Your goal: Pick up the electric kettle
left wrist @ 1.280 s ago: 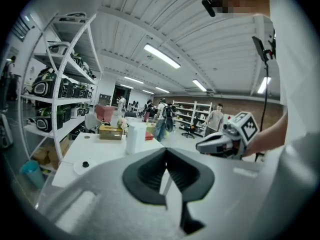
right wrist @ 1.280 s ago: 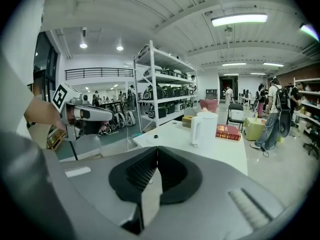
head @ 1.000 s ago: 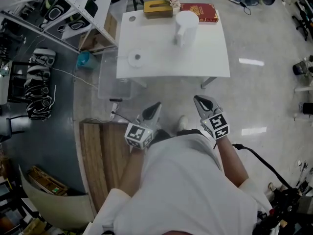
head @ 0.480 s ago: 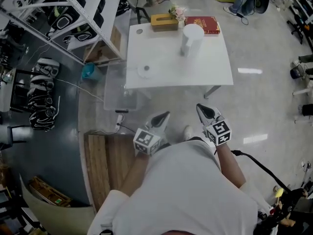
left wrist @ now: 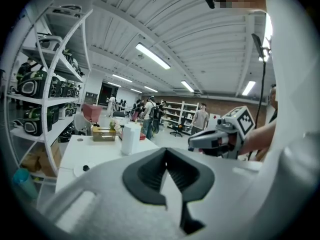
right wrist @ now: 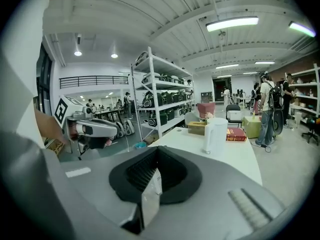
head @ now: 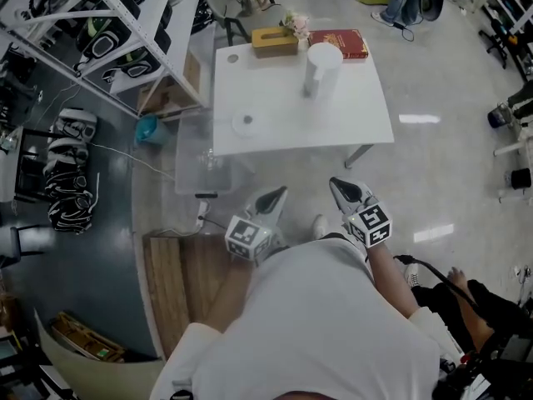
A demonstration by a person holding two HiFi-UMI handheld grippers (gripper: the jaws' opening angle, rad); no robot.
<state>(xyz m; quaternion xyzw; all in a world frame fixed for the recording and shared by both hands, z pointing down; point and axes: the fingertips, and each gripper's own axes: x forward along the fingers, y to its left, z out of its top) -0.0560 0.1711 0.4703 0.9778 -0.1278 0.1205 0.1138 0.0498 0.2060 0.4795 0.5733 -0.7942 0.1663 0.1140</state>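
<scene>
The white electric kettle stands upright at the far middle of the white table, off its round base, which lies toward the near left. It also shows as the kettle in the left gripper view and the kettle in the right gripper view. Both grippers hang in the air well short of the table's near edge. My left gripper is shut and holds nothing; so is my right gripper. Each gripper view shows its own jaws closed, the left gripper and the right gripper.
A tissue box, flowers and a red book line the table's far edge. A metal shelf rack stands left, with a clear bin and a teal bucket beside the table. A person's legs are at lower right.
Both grippers have moved a little toward the table, still shut. The table sits slightly lower in the head view, and a person's legs have come into view at lower right.
</scene>
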